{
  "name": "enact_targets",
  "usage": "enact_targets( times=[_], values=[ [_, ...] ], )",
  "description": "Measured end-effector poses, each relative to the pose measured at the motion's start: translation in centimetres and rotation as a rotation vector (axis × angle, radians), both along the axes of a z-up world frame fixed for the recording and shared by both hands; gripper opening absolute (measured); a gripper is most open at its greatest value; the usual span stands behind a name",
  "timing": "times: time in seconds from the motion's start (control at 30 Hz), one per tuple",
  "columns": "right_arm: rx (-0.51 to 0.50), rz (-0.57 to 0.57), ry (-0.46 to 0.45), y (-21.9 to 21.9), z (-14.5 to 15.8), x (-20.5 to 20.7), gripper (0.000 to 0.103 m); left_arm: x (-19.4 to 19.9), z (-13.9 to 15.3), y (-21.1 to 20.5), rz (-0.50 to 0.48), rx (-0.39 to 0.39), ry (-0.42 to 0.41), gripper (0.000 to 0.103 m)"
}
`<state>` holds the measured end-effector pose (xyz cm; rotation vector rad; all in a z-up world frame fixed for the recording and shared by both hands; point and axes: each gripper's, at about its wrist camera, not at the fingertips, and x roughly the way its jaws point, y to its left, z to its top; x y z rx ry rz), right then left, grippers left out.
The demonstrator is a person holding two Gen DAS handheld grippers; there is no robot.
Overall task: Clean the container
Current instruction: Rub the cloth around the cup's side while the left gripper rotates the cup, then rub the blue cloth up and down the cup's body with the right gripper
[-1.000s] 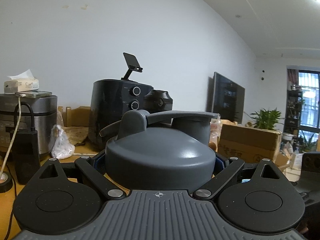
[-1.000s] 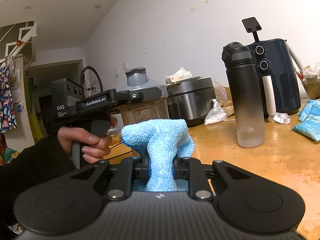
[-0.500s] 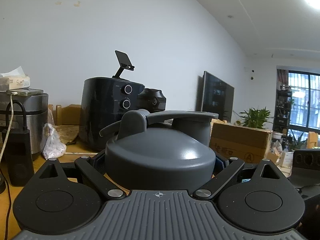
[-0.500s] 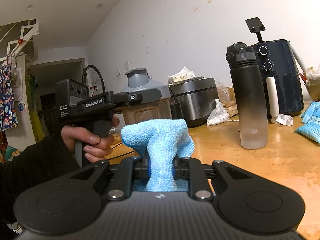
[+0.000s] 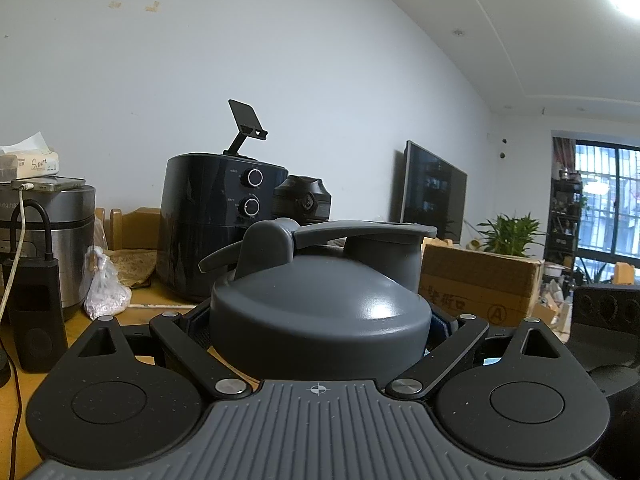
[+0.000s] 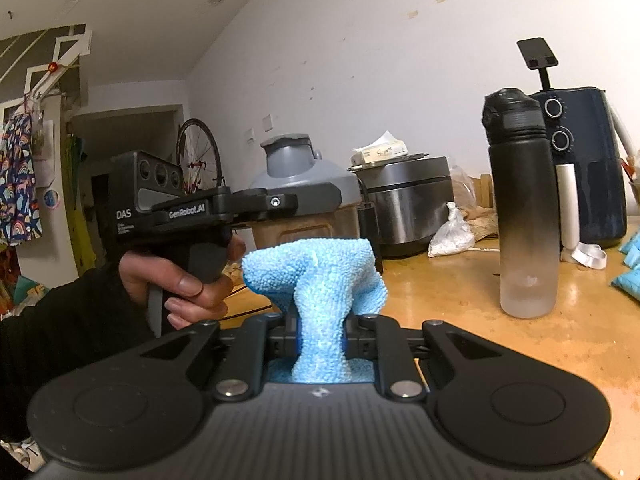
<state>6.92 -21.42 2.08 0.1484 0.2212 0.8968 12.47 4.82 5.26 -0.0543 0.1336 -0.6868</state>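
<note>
Clamping the blue cloth (image 6: 320, 276), the right hand-held gripper (image 6: 320, 344) faces the upright container (image 6: 306, 196) just ahead-left (gripped around its lid by the left hand-held gripper (image 5: 320, 320)).

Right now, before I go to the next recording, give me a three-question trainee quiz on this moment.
1. True or false: the right gripper is shut on the blue cloth.
2. What does the left gripper clamp? A) the black bottle B) the container with the grey lid C) the rice cooker
3. Fill in: in the right wrist view, the black bottle stands upright on the ____, in front of the air fryer.

Key: 1 true; 2 B; 3 table.
</note>
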Motion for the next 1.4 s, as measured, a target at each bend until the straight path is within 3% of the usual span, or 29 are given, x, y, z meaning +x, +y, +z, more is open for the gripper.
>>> enact_targets(
  times=[0.6,1.07,1.4],
  values=[
    [-0.017,0.026,-0.018,1.9,0.5,1.7,0.01,0.1,0.0,-0.2,0.006,0.004,0.004,0.096],
    [0.074,-0.007,-0.07,1.5,1.5,1.2,0.01,0.1,-0.1,-0.2,0.013,0.005,0.005,0.096],
    [0.004,0.002,-0.062,1.9,2.0,1.3,0.01,0.1,-0.1,-0.1,0.012,0.006,0.006,0.096]
  ],
)
